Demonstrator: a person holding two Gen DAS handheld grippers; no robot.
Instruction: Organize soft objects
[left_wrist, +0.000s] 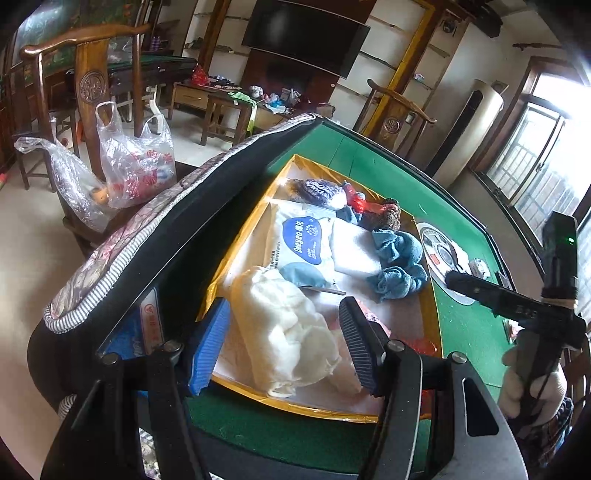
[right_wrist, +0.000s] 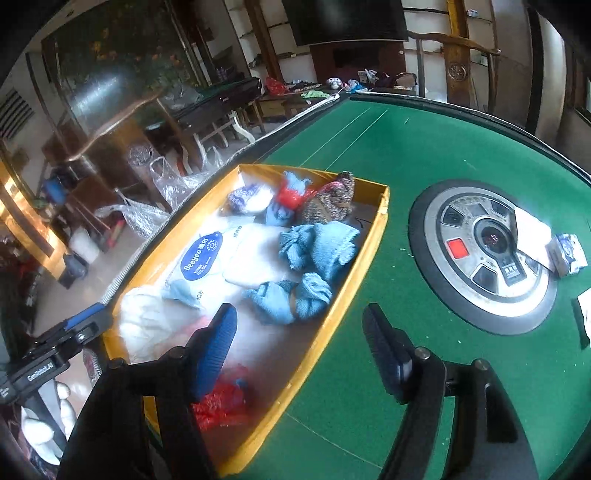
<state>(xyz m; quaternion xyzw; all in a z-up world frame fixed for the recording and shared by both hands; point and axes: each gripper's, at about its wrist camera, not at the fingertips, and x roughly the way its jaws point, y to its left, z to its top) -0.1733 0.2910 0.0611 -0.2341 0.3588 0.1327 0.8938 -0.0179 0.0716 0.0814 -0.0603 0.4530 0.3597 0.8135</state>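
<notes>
Soft cloth items are seen piled in a shallow yellow-walled cardboard tray set on a green felt bench. A crumpled blue knitted cloth is found near the tray's middle, beside a white tissue pack with a blue label. A fluffy cream cloth lies between the fingers of the left claw, which is held apart with neither pad pressing on it. The right claw is held open and empty above the tray's edge, a red mesh bag visible beneath its blue pad.
</notes>
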